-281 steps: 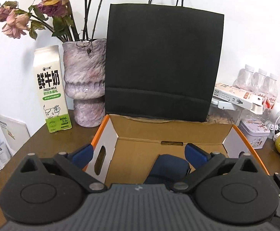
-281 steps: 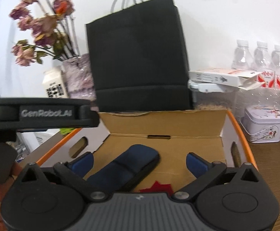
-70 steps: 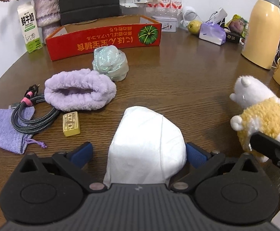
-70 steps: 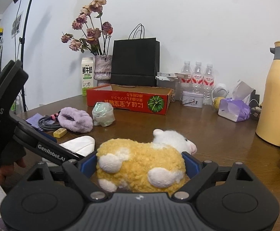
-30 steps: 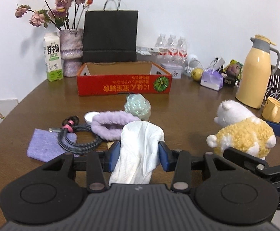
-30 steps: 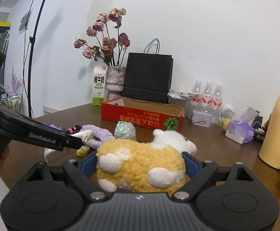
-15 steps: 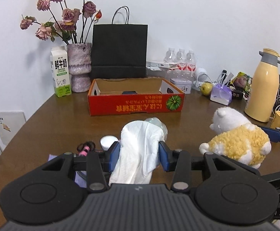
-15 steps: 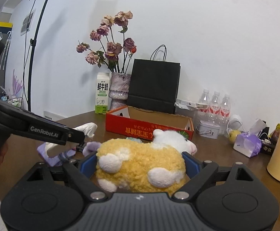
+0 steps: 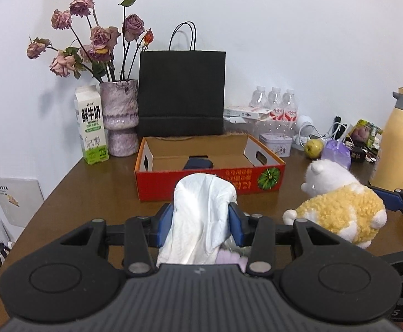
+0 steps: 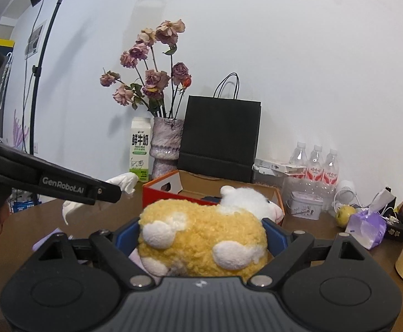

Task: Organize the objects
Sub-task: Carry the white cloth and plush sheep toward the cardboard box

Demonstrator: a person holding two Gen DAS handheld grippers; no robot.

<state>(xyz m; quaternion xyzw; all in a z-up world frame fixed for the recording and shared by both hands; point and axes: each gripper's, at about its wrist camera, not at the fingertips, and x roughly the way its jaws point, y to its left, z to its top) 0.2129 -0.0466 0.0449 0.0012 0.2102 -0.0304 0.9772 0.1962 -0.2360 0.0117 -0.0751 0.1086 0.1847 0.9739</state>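
Observation:
My left gripper (image 9: 200, 222) is shut on a crumpled white cloth (image 9: 198, 218), held above the table just in front of the red cardboard box (image 9: 209, 185). A dark blue case (image 9: 198, 163) lies inside the box. My right gripper (image 10: 201, 236) is shut on a yellow and white plush sheep (image 10: 204, 238), whose white head points toward the box (image 10: 157, 191). In the left wrist view the plush sheep (image 9: 339, 210) hangs to the right of the cloth. In the right wrist view the white cloth (image 10: 124, 184) shows at the tip of the left gripper's arm.
Behind the box stand a black paper bag (image 9: 182, 94), a vase of dried roses (image 9: 119, 121) and a milk carton (image 9: 91, 126). Water bottles (image 9: 274, 105), a small tin (image 9: 276, 144), a green fruit (image 9: 313, 148), a purple pouch (image 9: 337, 153) and a yellow thermos (image 9: 397, 144) crowd the right.
Both grippers have moved toward the red box and risen with the cloth and the plush sheep; the box looms larger and the loose items on the table have dropped out of view.

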